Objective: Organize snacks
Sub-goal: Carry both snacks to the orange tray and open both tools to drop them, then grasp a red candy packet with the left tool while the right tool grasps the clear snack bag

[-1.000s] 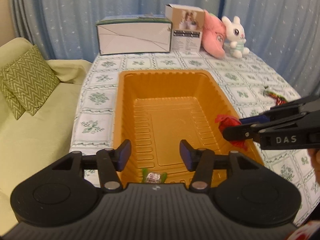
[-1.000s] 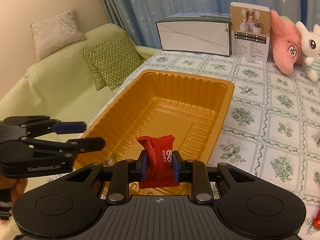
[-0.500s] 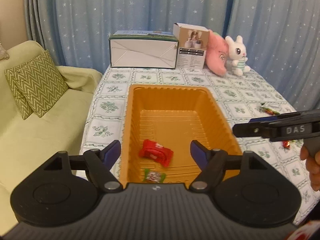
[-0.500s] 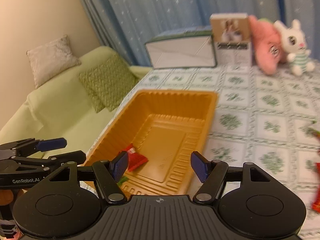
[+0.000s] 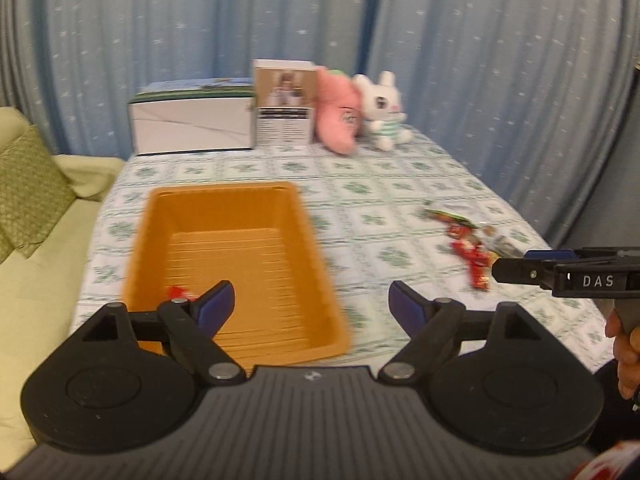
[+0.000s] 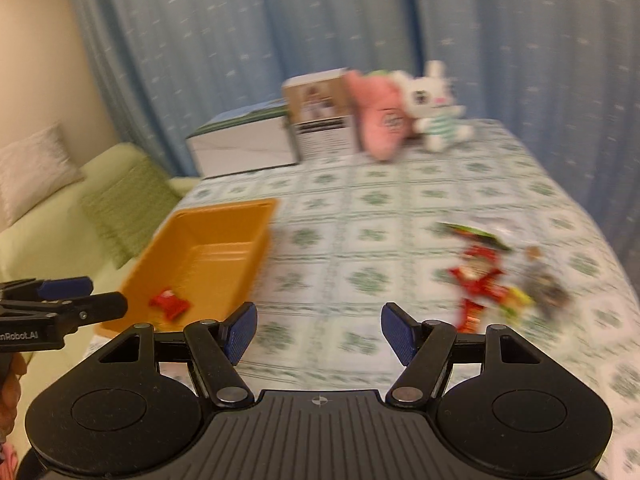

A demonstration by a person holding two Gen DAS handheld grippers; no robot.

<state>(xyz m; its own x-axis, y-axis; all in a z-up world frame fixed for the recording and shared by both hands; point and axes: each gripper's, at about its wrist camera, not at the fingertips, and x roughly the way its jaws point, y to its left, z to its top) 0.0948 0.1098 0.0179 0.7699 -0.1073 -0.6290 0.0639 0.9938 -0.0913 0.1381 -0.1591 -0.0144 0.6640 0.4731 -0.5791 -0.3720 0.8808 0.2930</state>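
The orange tray (image 5: 236, 216) is sitting on the tablecloth (image 5: 384, 184), and everything else is easiest to place from it. A red snack packet (image 6: 169, 303) is lying inside the tray at its near end, close to the corner nearest the sofa (image 6: 60, 236); from the left wrist view only a sliver of that packet is peeking out behind a blue pad.

The left gripper (image 5: 311, 307) is hanging over the tray's near right corner with its jaws spread wide. They have just been opening further, and nothing is sitting between them. The right gripper (image 6: 319, 332) is hovering off to the right of the tray, above bare tablecloth. Its jaws have just been opening as well, they are standing well apart, and they are holding nothing.

Further right of the tray, well apart from it, a loose cluster of snacks (image 6: 486, 280) is lying on the cloth: mostly red wrappers, one green-edged, some darker pieces too blurred to make out.

Beyond the tray's far end, a white box (image 5: 192, 128), an upright carton (image 5: 285, 104), a pink plush (image 5: 338, 118) and a white bunny (image 5: 382, 110) are lined up before the blue curtain (image 5: 480, 60).

A hand (image 5: 628, 350) is gripping the right tool's handle.
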